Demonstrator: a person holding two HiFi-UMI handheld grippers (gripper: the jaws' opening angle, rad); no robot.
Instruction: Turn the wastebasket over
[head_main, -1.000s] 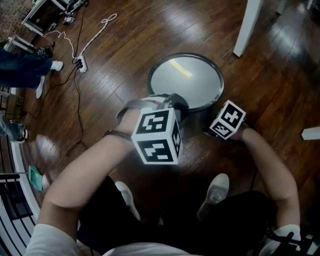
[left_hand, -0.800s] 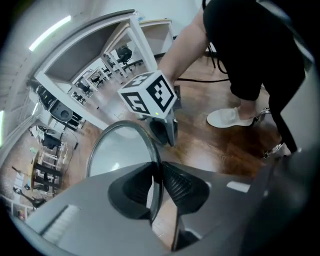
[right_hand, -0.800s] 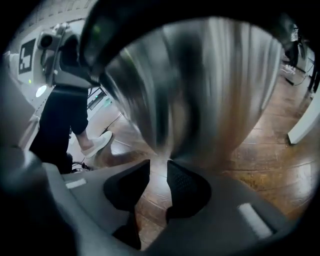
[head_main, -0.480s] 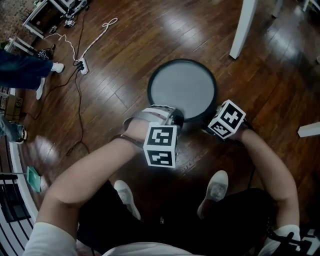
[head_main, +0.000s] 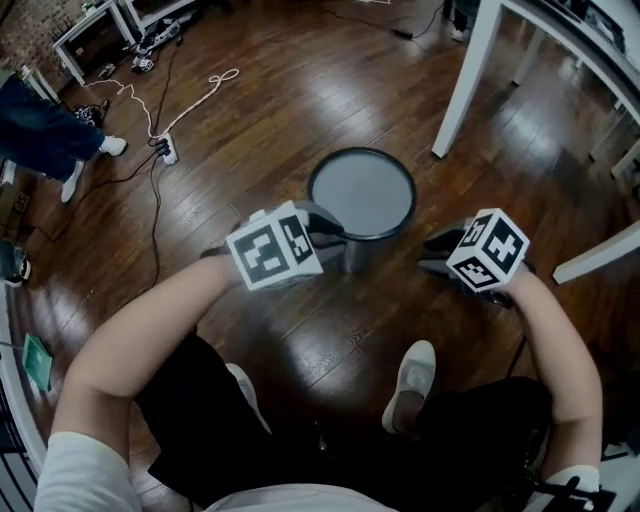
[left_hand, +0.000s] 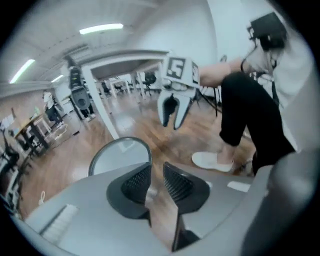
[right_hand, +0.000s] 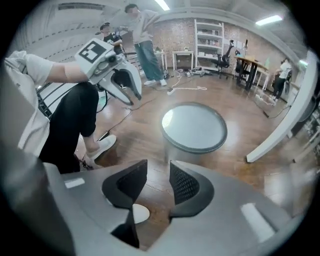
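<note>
Wastebasket (head_main: 362, 195): round grey metal bin standing on dark wood floor (head_main: 250, 120), flat closed face up w/ raised rim, so prob. already bottom-up.

Left gripper (left_hand: 156, 181): jaws have just been opening and now show only a narrow slit. Bare floor shows btwn pads, nothing held.

Right gripper (right_hand: 158, 184): jaws also just opening, gap wider, empty.

Both hang on person's side of bin, one each side. Left one overlaps rim in head view, but left gripper view shows bin beyond jaws, not btwn them.

Change vs. a sec ago: both grippers sat low against near rim. Now they have let go and lifted off, and bin stands alone.

Reading: flip looks complete, w/ no further grip needed unless bin must be shifted.

Beyond: person's white shoe (head_main: 408, 385) behind bin, white table leg (head_main: 462, 80) at right, power strip w/ cables (head_main: 160, 145) at left.
</note>
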